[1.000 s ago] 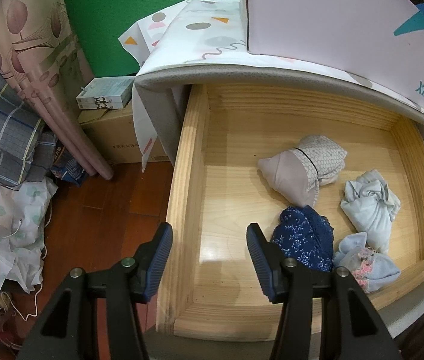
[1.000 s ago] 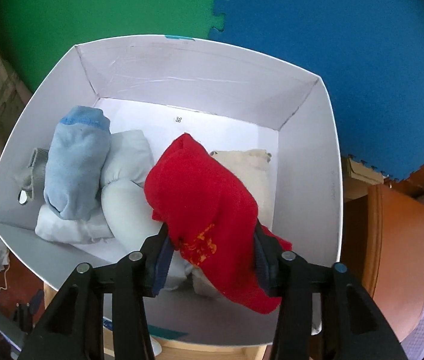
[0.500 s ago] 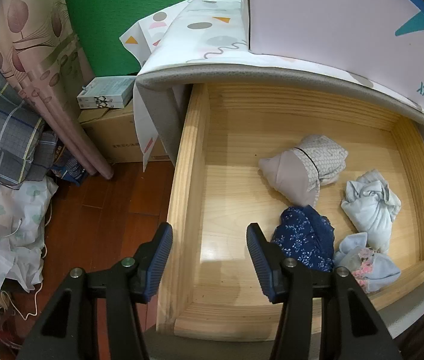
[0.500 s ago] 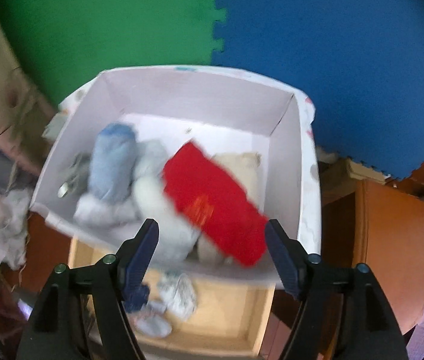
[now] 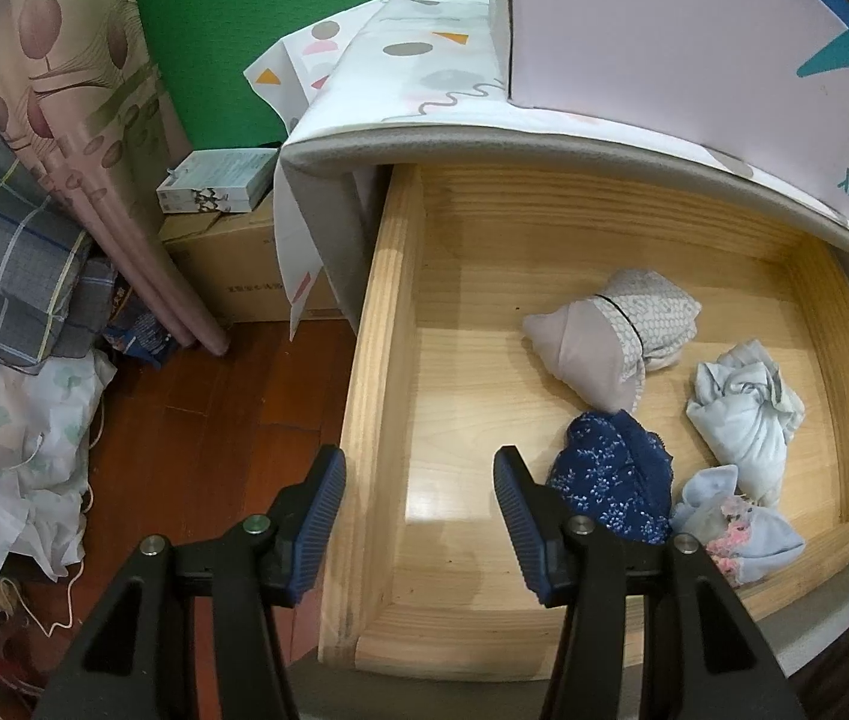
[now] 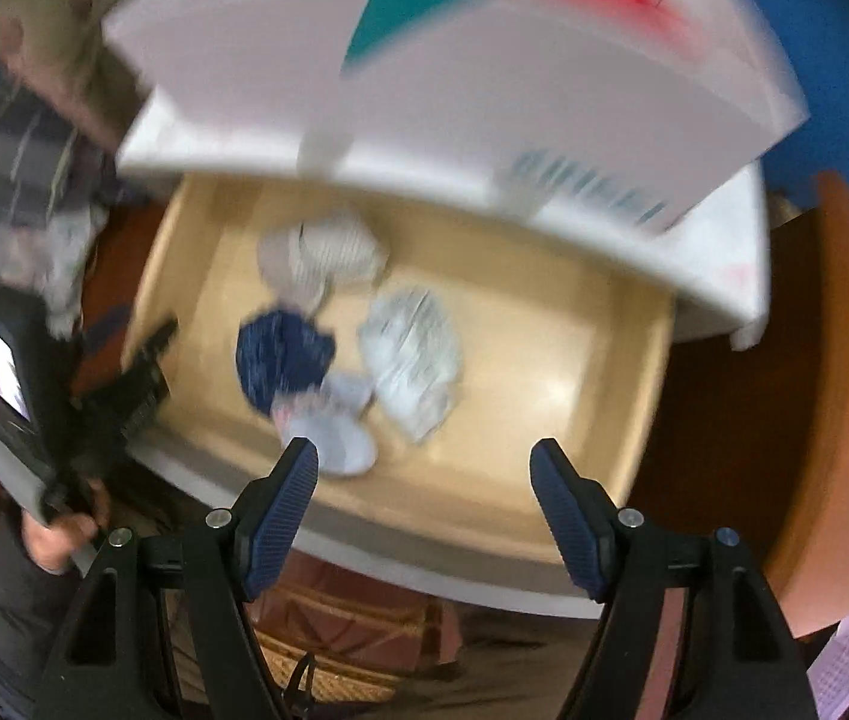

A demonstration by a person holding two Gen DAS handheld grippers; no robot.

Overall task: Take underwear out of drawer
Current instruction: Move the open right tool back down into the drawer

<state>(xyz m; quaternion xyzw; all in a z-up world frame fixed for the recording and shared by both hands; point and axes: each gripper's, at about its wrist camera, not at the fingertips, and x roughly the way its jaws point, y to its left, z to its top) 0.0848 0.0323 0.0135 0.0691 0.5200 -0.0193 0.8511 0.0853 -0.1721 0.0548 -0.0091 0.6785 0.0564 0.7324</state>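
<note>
Now the right gripper [image 6: 424, 468] hangs above the open wooden drawer [image 5: 400, 324], jaws spread wide and empty, the view heavily blurred. Left gripper [image 5: 418, 480] sits at the drawer's front left corner, jaws apart too. Inside lie four underwear bundles, the navy floral bundle [image 5: 610, 480] just beside the left gripper's right finger.

Left gripper [image 5: 418, 483]: black angular frame, blue ribbed pads [image 5: 321, 522], silver screws near finger bases. Right gripper [image 6: 424, 477]: same black frame, blue ribbed pads [image 6: 277, 519], silver screws. Bare-skinned hand [image 6: 61, 531] left of right gripper, blurred.
</note>
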